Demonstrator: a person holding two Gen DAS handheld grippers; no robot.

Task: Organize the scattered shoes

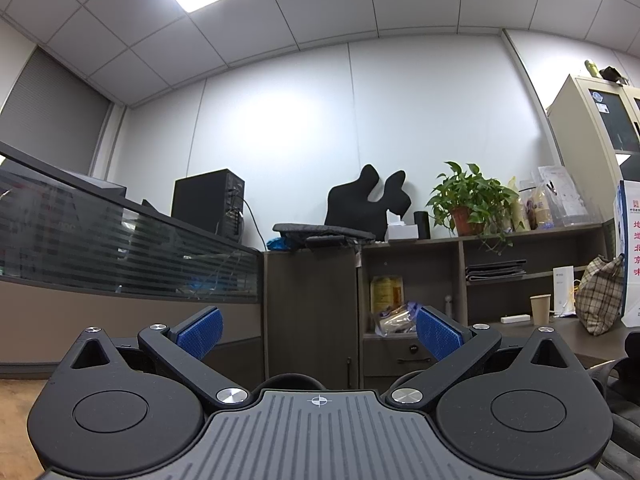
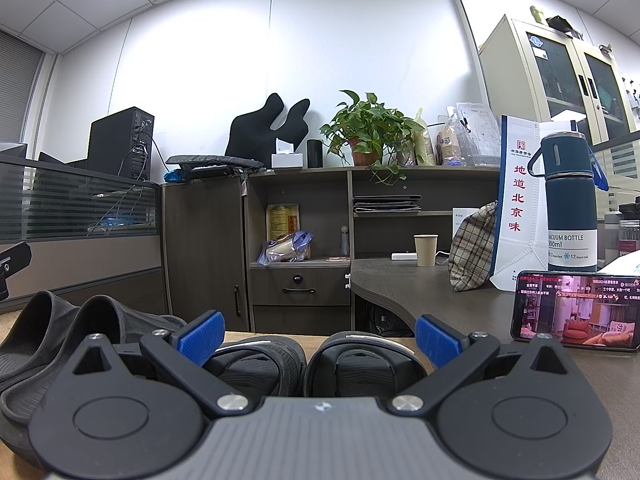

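Right gripper [image 2: 318,334]: fingers spread wide, holding nothing. A pair of black sandals [image 2: 304,364] lies side by side between them on the tabletop. A pair of dark slides [image 2: 60,344] sits at 9 o'clock. A phone [image 2: 576,311] stands at 3 o'clock.

Left gripper [image 1: 318,334]: fingers apart, empty, facing a shelf unit [image 1: 460,248].

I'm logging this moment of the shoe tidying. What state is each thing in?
Left gripper: open, holding nothing.
Right gripper: open, holding nothing.
Grey slides: side by side.
Strapped sandals: side by side.
Phone: screen lit.
Paper cup: upright.
Cabinet door: shut.
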